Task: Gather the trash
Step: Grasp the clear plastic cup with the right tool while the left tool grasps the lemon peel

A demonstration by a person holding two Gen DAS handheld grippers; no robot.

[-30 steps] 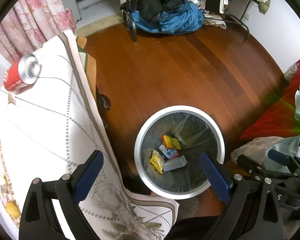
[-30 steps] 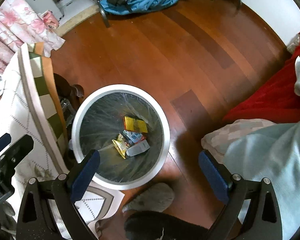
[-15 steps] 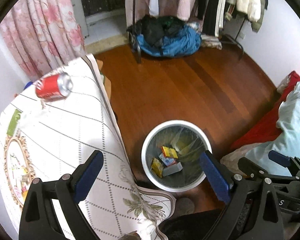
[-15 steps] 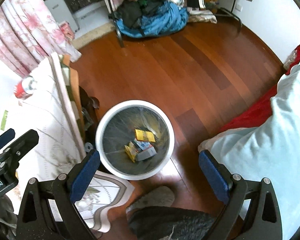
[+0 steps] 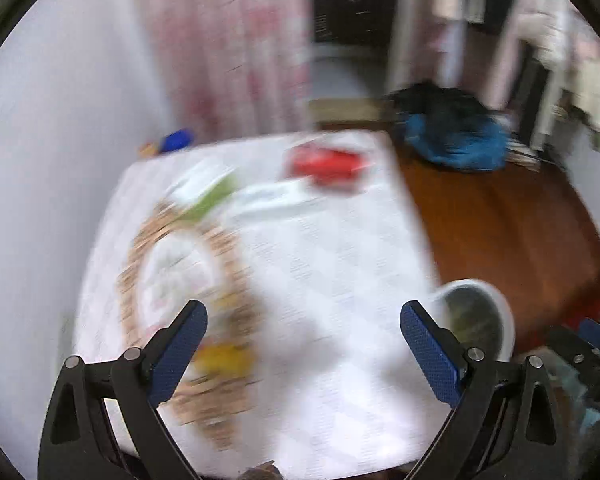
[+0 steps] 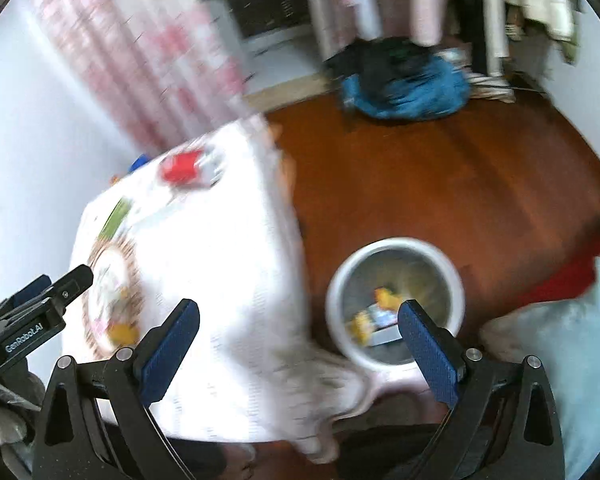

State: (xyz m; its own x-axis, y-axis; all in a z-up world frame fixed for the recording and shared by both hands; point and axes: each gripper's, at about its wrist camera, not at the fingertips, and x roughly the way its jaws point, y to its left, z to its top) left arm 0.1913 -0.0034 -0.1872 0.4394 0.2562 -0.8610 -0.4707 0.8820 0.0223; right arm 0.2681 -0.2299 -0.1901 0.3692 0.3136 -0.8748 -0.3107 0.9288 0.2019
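Both my grippers are spread wide with nothing between the blue pads — the left gripper [image 5: 303, 344] hangs over the white tablecloth [image 5: 320, 272], the right gripper [image 6: 298, 340] straddles the table's edge and the trash bin [image 6: 396, 246] on the wooden floor. What I judge to be next is the red can [image 5: 326, 164], lying on its side near the far edge of the table, well apart from both of me; the views are smeared, so I cannot tell whether it is dented or full. I expect it to be light, thin-walled and smooth — likely to roll if nudged and to buckle under a hard squeeze. I would close across its round body near the middle, pads against the curved wall, and squeeze just enough to lift. Flatter scraps, a green strip [image 5: 214, 196] and a pale wrapper [image 5: 272, 198], lie just beside it; those look limp and would need pinching at an edge.
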